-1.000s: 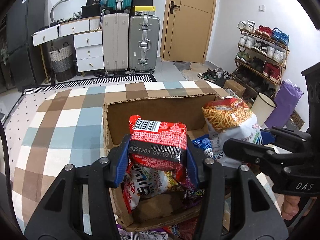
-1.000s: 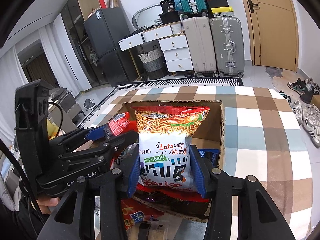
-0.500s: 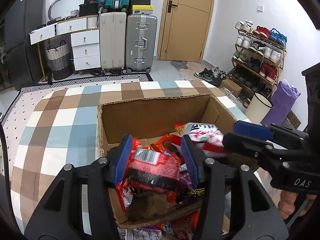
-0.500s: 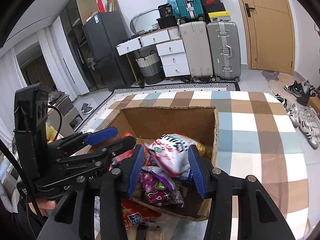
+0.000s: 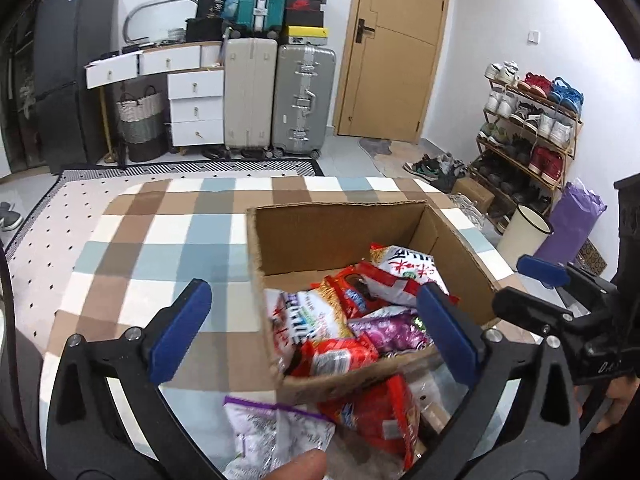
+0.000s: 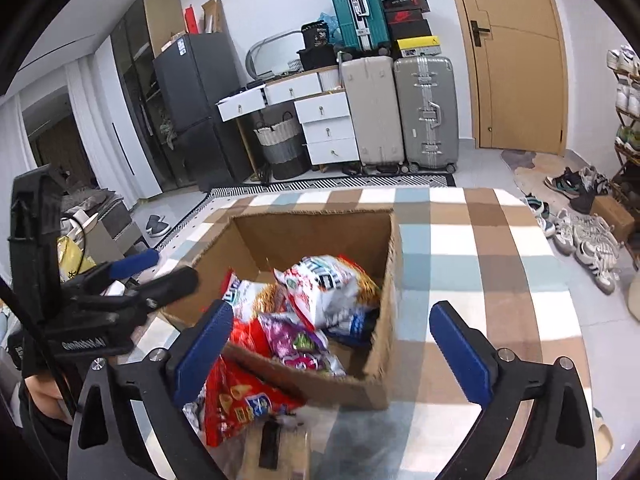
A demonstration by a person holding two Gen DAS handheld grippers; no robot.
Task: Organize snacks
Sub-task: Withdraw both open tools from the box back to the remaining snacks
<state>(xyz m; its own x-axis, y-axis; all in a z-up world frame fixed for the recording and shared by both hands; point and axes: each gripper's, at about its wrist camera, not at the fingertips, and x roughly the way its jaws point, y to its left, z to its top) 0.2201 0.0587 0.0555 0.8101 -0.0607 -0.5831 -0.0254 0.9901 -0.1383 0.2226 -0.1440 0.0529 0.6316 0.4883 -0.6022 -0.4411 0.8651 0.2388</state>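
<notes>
Cardboard, torn along its rim, makes up the open box [image 5: 344, 236] sitting on the checked tabletop [image 5: 168, 248], and the snacks lie heaped inside it: a white noodle bag [image 6: 324, 284] on top, a purple packet [image 5: 384, 330] and a red packet [image 5: 340, 360] toward the near wall. Both grippers have just been opening; the left gripper [image 5: 316, 332] and the right gripper [image 6: 334, 344] stand wide apart with nothing between their blue pads. Outside the box, just beside its near wall, lie a red chip bag [image 6: 240, 400] and a clear purple-edged bag [image 5: 276, 432].
</notes>
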